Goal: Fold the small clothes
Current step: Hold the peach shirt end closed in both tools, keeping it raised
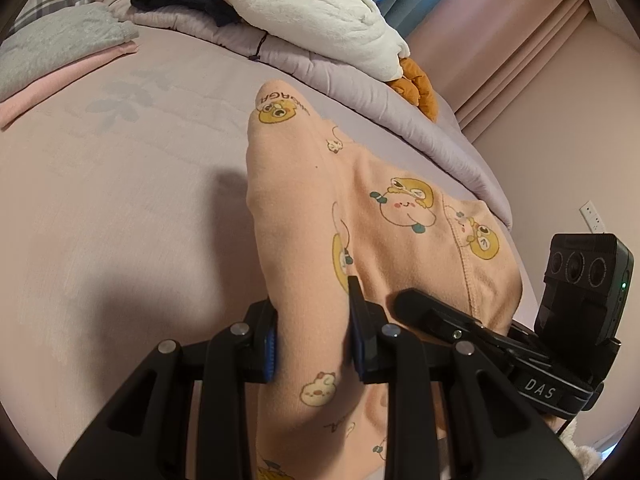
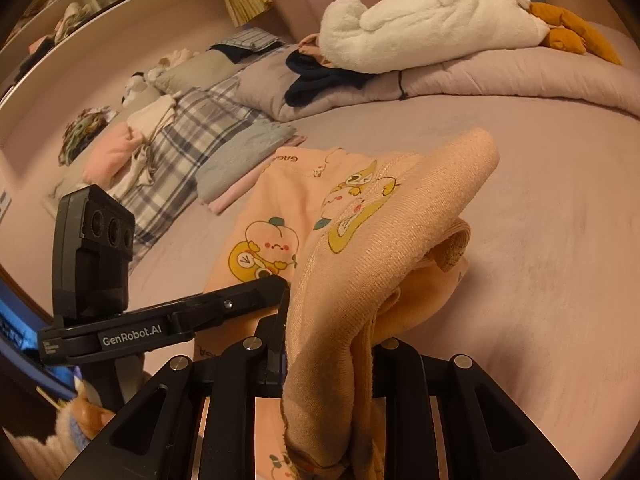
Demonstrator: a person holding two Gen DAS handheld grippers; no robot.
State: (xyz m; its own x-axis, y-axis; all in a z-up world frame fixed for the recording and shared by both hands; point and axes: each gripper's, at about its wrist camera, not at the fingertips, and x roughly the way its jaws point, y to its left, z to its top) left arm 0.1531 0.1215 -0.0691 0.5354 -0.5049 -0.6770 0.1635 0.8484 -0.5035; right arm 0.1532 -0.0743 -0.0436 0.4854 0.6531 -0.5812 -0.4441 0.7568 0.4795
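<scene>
- Left wrist view: my left gripper (image 1: 311,334) has its jaws clamped narrow on a bunched fold of the peach printed garment (image 1: 400,216), which is lifted above the bed (image 1: 120,200). Risk: the fold is thick and rounded; uneven pull may let it slide out of the pads.
- Right wrist view: my right gripper (image 2: 328,344) holds the garment's ribbed edge (image 2: 400,216), the cloth draping over the jaws. Risk: moving my hands apart unevenly skews the fold; the loose layers below may drag and crease on the bed.

bare sheet (image 2: 520,208) open ahead, folded pile (image 2: 240,160) left, quilt (image 2: 500,72) probably blocking far edge
</scene>
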